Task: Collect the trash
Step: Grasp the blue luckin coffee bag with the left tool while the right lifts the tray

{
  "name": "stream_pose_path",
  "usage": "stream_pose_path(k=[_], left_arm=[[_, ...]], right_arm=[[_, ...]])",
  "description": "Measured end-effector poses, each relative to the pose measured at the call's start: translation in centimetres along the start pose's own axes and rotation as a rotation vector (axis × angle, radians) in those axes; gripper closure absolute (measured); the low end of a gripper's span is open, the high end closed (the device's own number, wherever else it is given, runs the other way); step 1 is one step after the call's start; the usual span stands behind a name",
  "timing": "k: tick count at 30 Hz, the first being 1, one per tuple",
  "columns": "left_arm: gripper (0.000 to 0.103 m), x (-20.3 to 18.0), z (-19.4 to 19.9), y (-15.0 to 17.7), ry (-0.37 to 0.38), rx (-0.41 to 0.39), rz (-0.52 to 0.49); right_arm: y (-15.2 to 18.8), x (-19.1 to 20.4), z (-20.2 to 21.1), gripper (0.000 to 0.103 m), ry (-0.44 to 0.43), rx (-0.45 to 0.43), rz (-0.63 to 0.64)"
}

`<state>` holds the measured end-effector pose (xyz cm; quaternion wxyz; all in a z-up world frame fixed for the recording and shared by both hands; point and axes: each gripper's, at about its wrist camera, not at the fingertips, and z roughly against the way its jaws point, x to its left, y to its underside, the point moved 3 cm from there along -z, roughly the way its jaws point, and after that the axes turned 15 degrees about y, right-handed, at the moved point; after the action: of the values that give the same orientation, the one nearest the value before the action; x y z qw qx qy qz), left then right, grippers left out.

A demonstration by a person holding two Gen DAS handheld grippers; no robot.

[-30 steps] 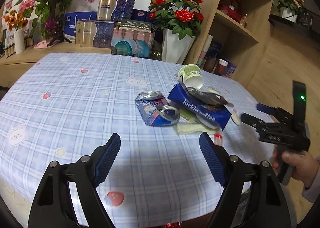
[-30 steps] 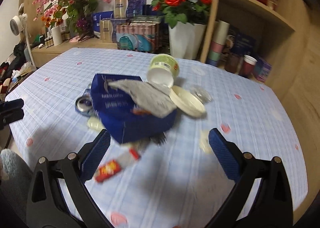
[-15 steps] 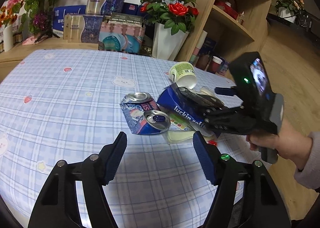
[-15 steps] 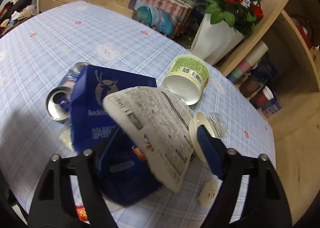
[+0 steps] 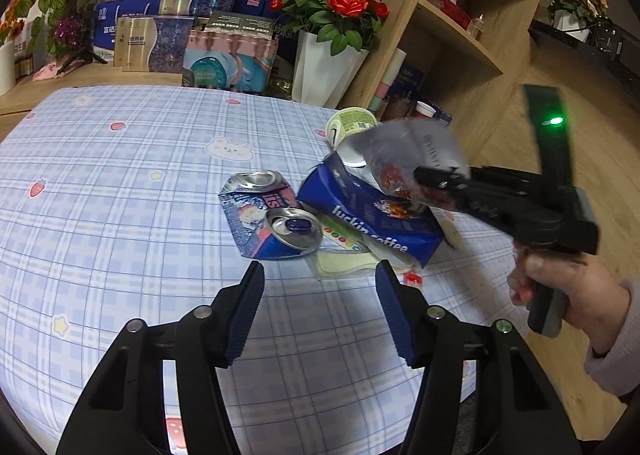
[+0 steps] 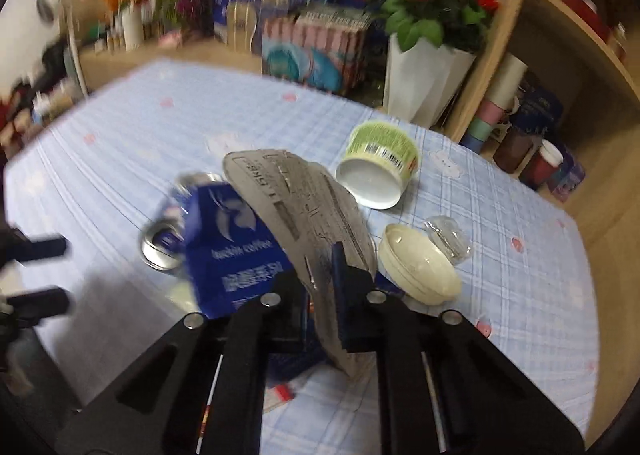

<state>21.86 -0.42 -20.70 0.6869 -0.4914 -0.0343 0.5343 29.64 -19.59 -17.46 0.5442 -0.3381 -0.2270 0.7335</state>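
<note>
Grey wrapper pinched in the right tool

The grey wrapper (image 6: pixel 304 215) sits clamped in the right tool (image 6: pixel 320 287), just above the blue coffee bag (image 6: pixel 236 251). Left tool (image 5: pixel 320 307) has been closing, nothing between its fingers; crushed can (image 5: pixel 272 223) ahead on the desk (image 5: pixel 120 195).

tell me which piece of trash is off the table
The grey printed wrapper, pinched in the right gripper; the crushed can and blue coffee bag lie on the tablecloth.
</note>
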Motion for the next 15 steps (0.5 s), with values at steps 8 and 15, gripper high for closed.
stream_pose_path(k=[8, 15], left_arm=[[0.051, -2.4, 0.2, -0.3, 0.029, 0.012, -0.040], [0.055, -2.8, -1.2, -0.5, 0.071, 0.036, 0.039]], right_arm=[[3.2, -5.5, 5.0, 0.092, -0.069, -0.071, -0.343], [7.4, -9.3, 6.8, 0.092, -0.018, -0.099, -0.510]])
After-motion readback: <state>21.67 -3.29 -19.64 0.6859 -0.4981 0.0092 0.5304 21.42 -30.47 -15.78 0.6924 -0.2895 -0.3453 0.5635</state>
